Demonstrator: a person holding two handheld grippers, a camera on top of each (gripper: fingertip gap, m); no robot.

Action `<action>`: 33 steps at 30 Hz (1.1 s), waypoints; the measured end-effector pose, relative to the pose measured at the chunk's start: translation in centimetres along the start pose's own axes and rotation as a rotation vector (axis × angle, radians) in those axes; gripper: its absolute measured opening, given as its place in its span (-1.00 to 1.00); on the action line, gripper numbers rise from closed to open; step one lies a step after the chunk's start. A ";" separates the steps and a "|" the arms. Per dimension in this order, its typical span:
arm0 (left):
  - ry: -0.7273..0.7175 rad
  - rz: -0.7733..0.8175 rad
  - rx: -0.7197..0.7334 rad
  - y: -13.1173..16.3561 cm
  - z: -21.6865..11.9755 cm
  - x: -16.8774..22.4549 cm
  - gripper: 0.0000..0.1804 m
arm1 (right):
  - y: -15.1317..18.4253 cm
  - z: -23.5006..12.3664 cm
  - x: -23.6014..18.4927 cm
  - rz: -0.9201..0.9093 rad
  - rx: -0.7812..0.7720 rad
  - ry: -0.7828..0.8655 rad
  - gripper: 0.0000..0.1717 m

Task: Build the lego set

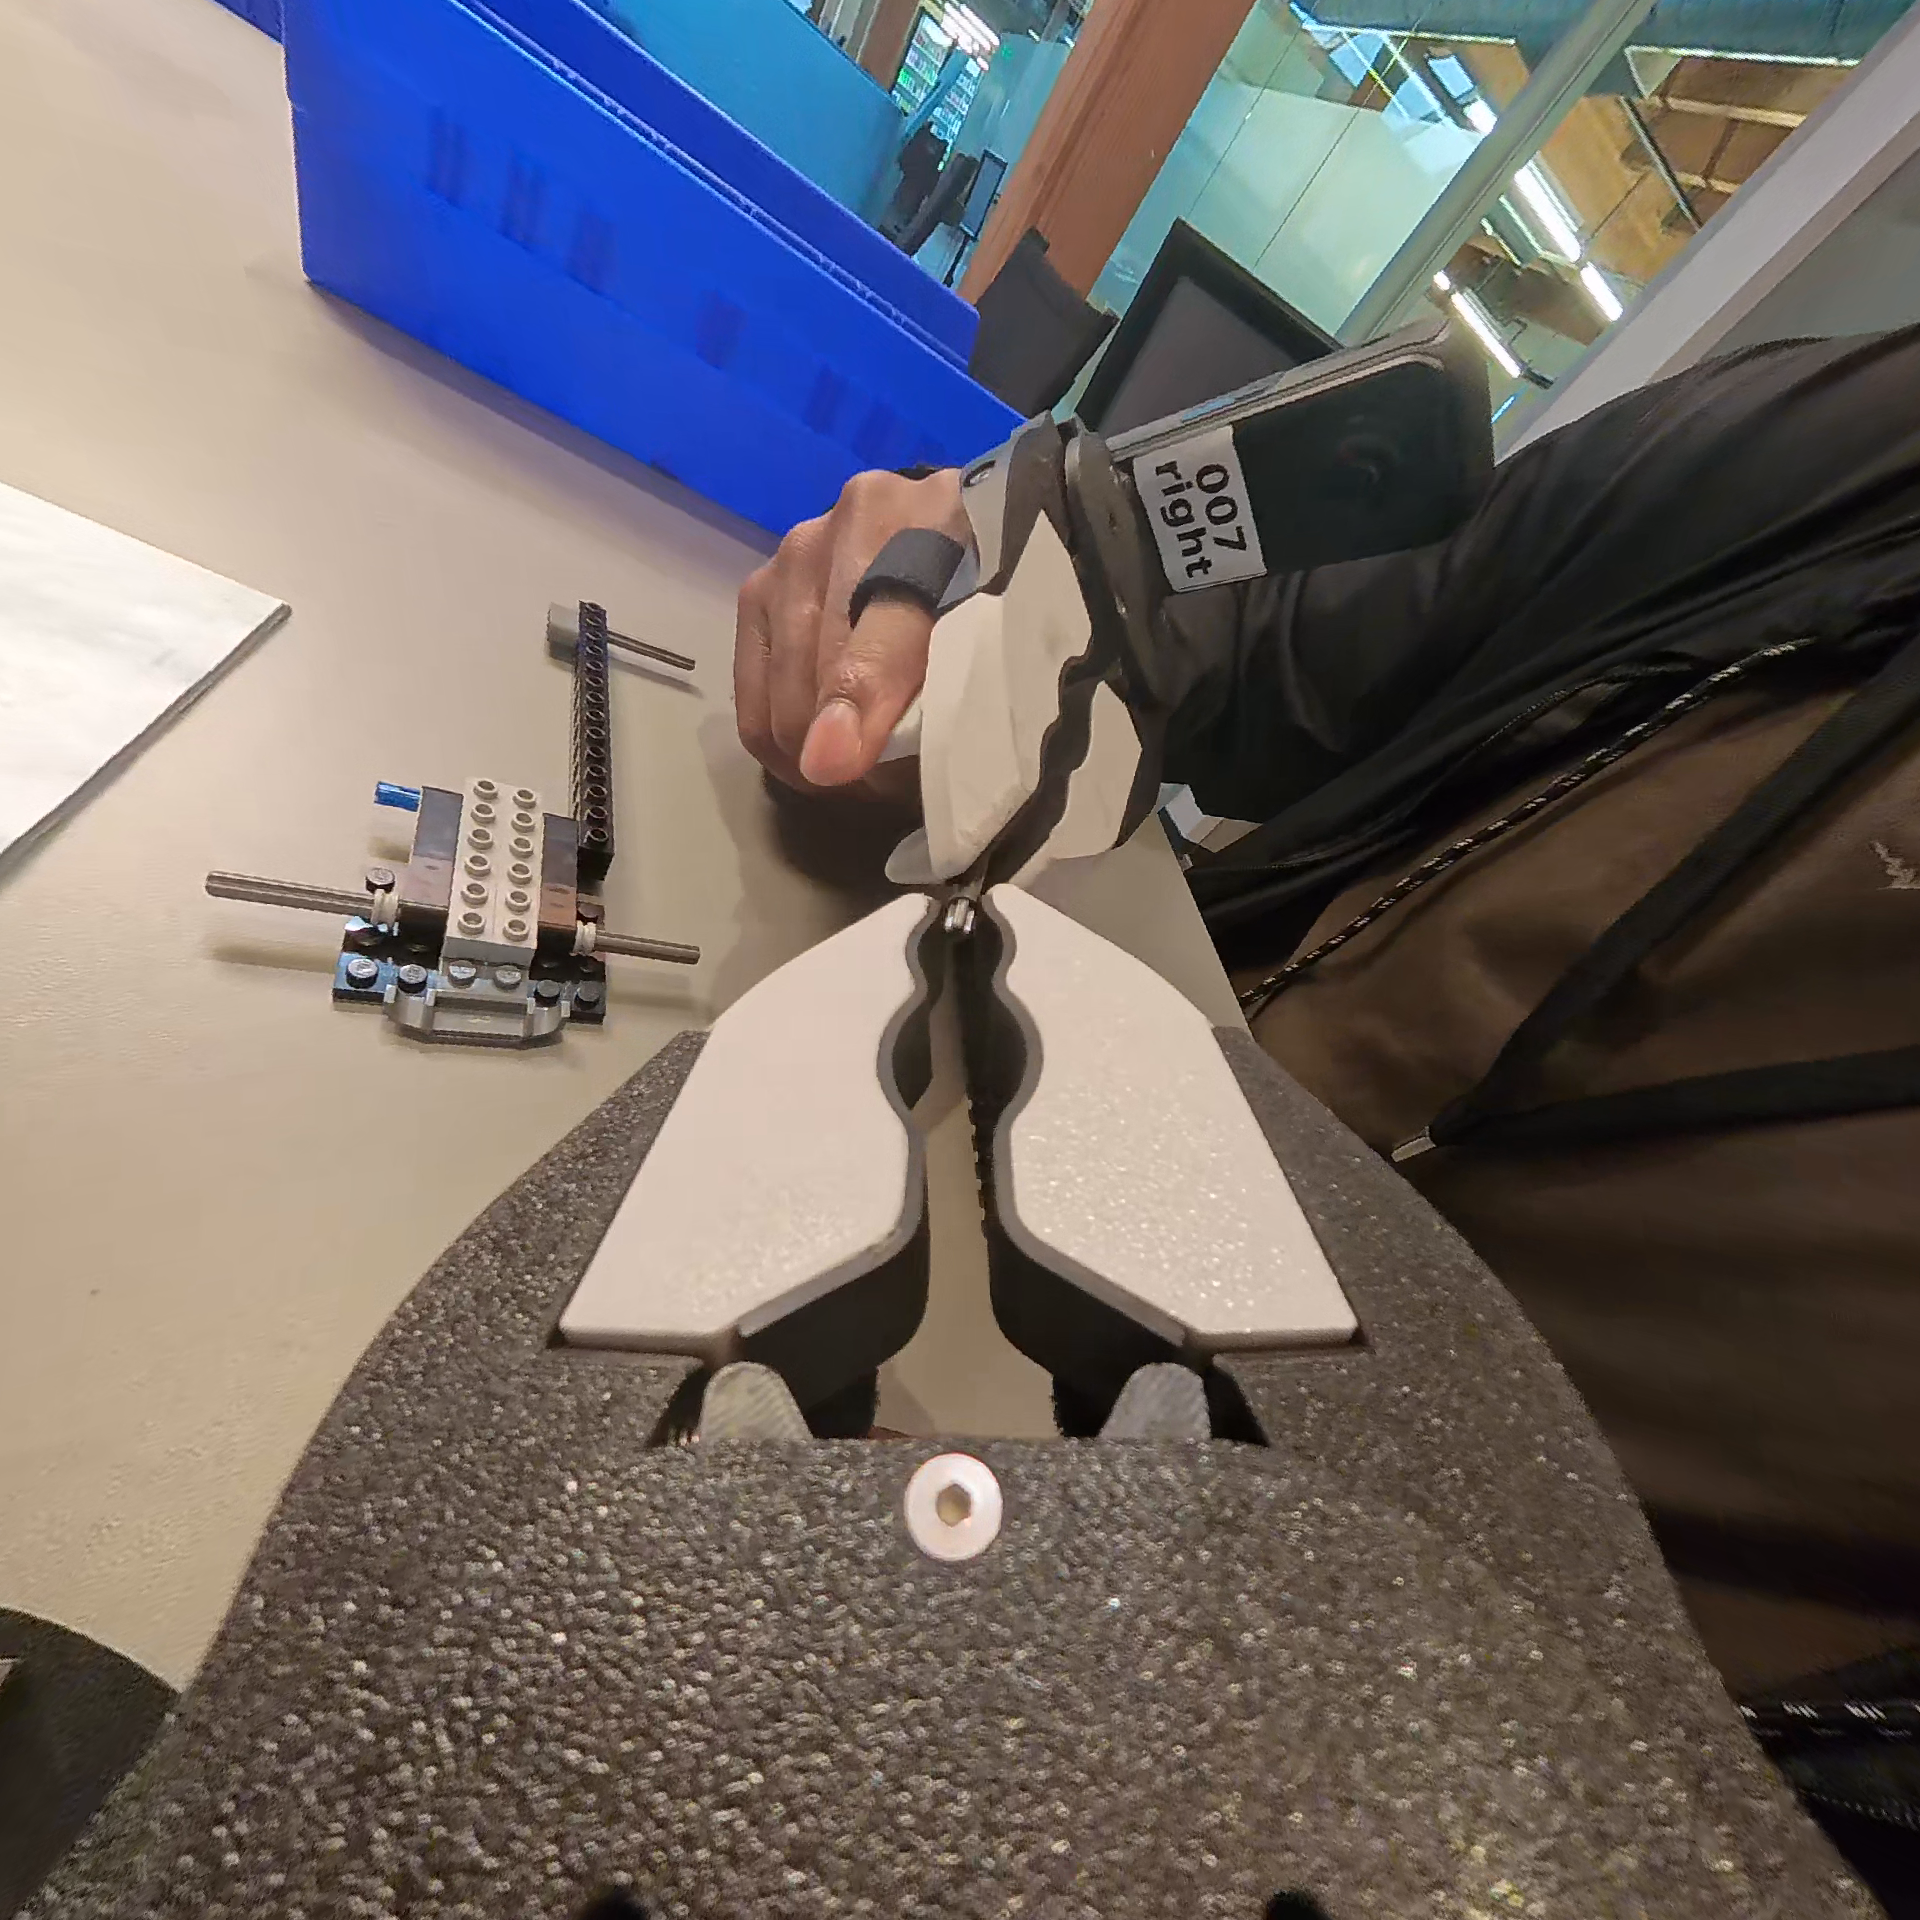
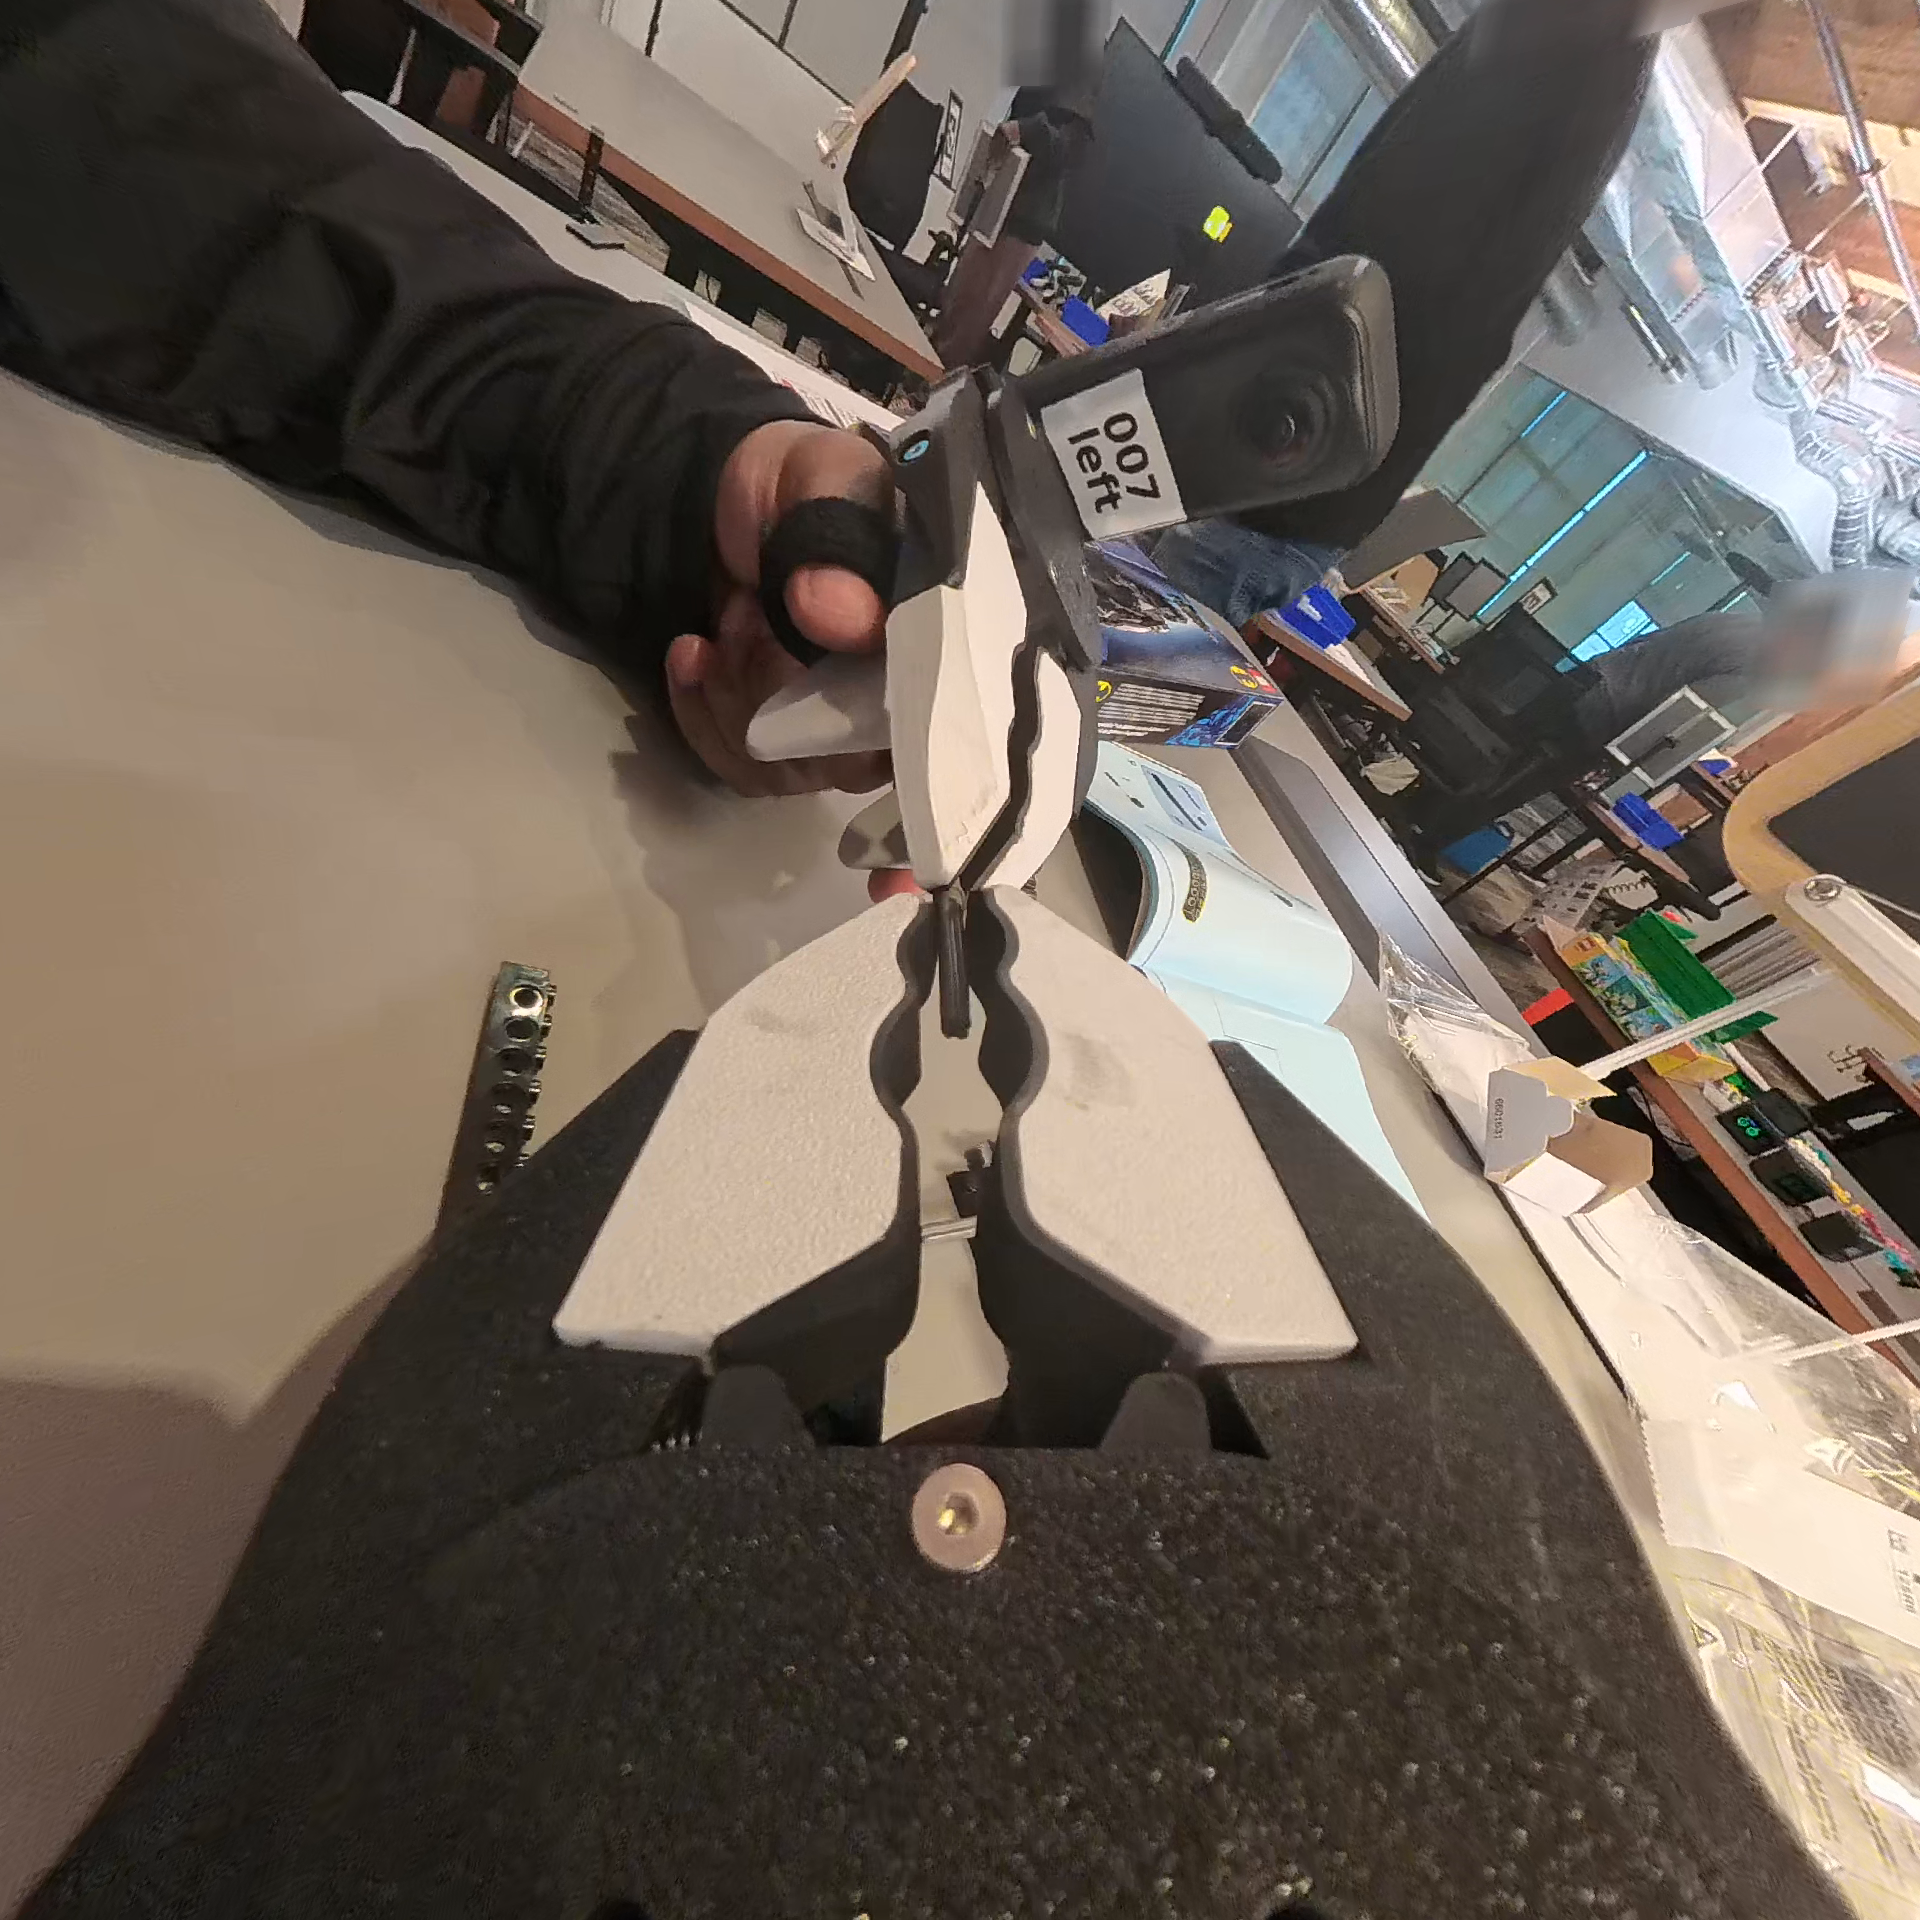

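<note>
- Jaws of our left gripper (image 1: 958,914) are closed on a small grey metallic piece (image 1: 960,918) pinched at the very tips, with a dark toothed strip running back between the fingers.
- Our right gripper (image 2: 951,914) has its jaws clamped on a short dark pin (image 2: 952,977) that stands upright between the pads.
- We see the two grippers meet tip to tip above the tan table (image 1: 208,1195), each held by a hand (image 1: 821,644) with a strap round one finger.
- Just left of the left gripper we find a brick assembly (image 1: 478,914) lying on the table: grey studded bricks, brown side pieces, grey axles and a long black holed beam (image 1: 594,727).
- Farther off we see a white sheet (image 1: 94,634) at the left edge and a blue bin (image 1: 582,208) behind.
- Beyond the right gripper lie a pale blue booklet (image 2: 1247,935) and a dark printed box (image 2: 1184,675).
</note>
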State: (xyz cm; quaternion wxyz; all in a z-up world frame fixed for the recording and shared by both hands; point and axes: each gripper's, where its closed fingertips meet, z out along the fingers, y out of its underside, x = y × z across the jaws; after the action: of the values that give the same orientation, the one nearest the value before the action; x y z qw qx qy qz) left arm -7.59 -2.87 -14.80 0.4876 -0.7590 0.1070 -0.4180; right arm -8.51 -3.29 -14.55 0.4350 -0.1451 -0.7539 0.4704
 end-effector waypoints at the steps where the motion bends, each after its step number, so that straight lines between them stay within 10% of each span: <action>1: 0.004 0.000 -0.001 0.0 0.0 0.1 -0.94 | 0.0 0.0 0.0 -0.002 0.004 -0.003 -0.94; 33: 0.065 0.004 -0.007 0.2 0.0 0.9 -0.95 | -0.4 -0.2 -0.5 -0.020 0.032 -0.030 -0.94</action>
State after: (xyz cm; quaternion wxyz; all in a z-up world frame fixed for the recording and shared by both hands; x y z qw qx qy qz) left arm -6.97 -3.48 -14.45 0.4820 -0.7465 0.1258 -0.4412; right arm -7.97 -3.68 -14.46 0.4304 -0.1238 -0.7543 0.4801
